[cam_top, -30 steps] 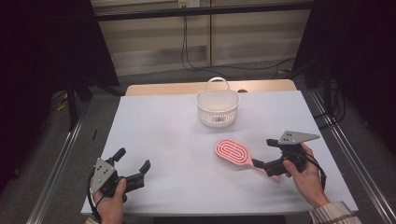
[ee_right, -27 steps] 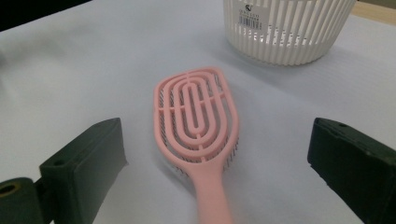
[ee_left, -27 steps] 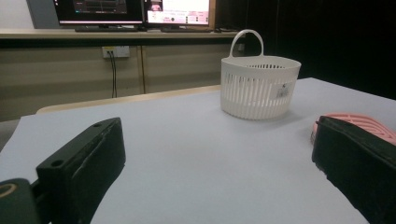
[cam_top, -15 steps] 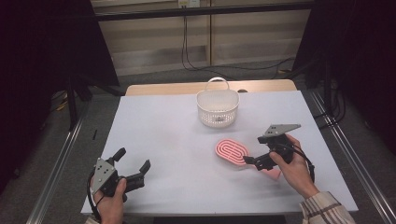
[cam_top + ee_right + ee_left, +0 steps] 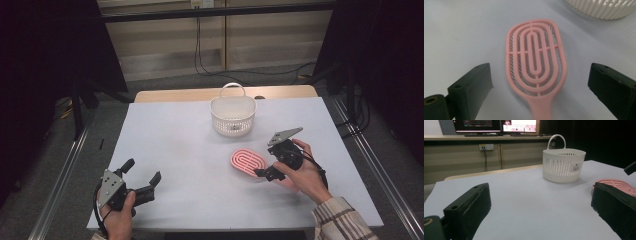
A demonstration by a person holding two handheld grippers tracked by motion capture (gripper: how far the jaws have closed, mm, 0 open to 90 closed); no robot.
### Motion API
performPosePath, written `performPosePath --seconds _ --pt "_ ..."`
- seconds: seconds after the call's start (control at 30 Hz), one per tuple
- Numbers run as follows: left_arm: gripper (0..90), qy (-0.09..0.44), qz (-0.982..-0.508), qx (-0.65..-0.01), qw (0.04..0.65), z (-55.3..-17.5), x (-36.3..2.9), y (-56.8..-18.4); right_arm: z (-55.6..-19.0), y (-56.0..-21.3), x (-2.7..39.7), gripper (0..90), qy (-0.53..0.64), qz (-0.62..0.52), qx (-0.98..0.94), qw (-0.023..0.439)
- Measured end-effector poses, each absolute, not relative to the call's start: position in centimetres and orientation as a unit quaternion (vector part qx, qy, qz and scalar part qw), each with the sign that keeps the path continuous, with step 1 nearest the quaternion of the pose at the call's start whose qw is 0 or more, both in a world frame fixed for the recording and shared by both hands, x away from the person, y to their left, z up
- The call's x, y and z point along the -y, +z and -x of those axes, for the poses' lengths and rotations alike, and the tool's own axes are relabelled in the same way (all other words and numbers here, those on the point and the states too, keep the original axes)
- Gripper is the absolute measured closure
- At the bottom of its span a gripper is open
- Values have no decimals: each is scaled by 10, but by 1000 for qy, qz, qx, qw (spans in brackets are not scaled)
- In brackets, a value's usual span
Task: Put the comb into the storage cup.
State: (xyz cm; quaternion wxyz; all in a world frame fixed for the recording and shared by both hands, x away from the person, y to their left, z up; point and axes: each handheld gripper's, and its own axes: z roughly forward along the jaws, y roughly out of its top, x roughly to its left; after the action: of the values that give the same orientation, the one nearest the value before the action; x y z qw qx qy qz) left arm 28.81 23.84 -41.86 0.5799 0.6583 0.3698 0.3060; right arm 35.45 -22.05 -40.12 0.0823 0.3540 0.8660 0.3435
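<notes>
— Where's the pink brush?
— Flat on the desk, right of centre, bare desk all around it. Head points toward the white basket, handle back toward the right gripper.
— Gripped?
— No. Its jaws are wide, either side of the handle, not touching.
— The left gripper?
— Spread wide too, low by the desk's near edge.

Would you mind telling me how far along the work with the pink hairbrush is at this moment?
Nothing looks finished: the pink hairbrush lies flat on the table, outside the white basket. In hand: the right gripper sits open at its handle end, jaws either side. Left: probably closing and lifting. The left gripper rests open, apart.
</notes>
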Motion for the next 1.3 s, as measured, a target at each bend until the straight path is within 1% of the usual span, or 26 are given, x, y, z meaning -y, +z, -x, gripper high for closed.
performPosePath --seconds 0.23,0.7,0.83,1.07,1.3 --pt "28 302 -659 -371 581 -289 -237 -419 -364 -401 211 47 322 -348 -877 75" --pt "28 300 -662 -369 580 -289 -237 -419 -379 -407 194 63 291 -334 -896 35" --pt "28 300 -660 -370 580 -289 -237 -419 -383 -410 191 60 278 -335 -899 40" --pt "28 296 -666 -370 577 -289 -236 -420 -387 -413 185 63 260 -323 -910 22" --pt "28 296 -666 -370 576 -290 -236 -421 -391 -418 180 64 245 -314 -917 17"
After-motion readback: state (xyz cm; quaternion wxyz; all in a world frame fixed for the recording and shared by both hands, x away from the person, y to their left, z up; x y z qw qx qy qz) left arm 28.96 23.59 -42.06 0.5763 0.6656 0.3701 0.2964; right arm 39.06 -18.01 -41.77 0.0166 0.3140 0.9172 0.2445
